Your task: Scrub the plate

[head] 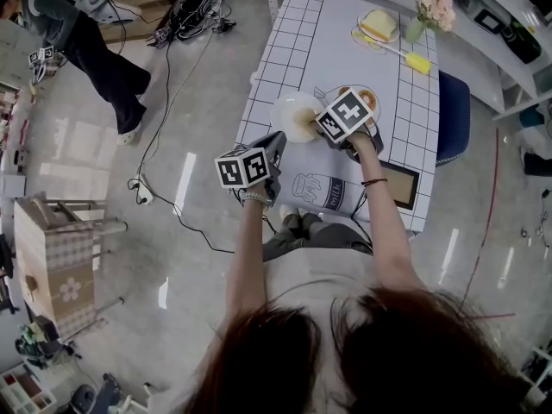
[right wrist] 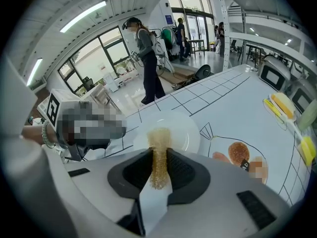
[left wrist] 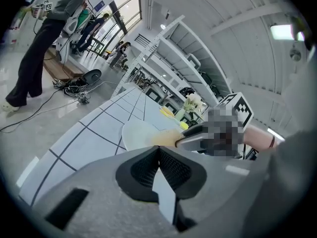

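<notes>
My right gripper pinches a scrubber over the plate. My left gripper is squeezed fully together, empty, on the plate's near left side.

This is a research lab hall. Cables trail across the polished floor, and white shelving flanks a mock-kitchen counter.

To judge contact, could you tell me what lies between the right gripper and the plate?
A golden mesh scrubber, clamped in the right gripper, extends over the plate, per the right gripper view.
</notes>
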Demonstrator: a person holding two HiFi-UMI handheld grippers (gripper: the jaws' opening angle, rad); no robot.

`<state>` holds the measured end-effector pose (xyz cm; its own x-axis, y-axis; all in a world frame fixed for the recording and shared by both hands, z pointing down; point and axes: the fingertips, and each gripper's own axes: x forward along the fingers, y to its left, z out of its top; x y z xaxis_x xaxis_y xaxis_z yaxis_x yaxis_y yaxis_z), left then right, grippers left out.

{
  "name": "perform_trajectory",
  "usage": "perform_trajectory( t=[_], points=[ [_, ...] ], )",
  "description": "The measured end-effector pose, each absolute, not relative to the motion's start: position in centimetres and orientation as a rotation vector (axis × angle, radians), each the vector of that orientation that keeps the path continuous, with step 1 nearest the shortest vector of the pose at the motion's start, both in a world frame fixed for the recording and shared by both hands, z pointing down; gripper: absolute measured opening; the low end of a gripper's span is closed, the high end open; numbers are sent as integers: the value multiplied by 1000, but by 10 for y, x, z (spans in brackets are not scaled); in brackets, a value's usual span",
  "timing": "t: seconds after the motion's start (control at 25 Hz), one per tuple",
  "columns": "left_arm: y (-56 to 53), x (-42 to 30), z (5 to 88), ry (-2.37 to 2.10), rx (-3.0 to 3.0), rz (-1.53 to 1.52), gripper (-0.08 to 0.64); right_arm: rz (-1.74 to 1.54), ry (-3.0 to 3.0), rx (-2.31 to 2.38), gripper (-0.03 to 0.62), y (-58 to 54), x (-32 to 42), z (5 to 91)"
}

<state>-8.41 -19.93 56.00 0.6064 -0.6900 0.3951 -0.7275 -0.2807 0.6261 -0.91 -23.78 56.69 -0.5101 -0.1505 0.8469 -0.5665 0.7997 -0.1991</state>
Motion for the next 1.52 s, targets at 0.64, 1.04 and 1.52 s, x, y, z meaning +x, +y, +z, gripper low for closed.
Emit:
perform_trajectory(
  t=[0.64, 1.04, 1.52],
  points=[
    [-195, -106, 563, -1169, 1979, 29, 11, 595, -2100, 444, 77, -222, -36, 570],
    [-193, -115, 564, -1192, 1958, 33, 11, 575, -2120, 375, 77, -219, -56, 570],
    [-198, -124, 564, -1204, 1959, 26, 11, 556, -2130, 328, 77, -223, -73, 571]
  ],
)
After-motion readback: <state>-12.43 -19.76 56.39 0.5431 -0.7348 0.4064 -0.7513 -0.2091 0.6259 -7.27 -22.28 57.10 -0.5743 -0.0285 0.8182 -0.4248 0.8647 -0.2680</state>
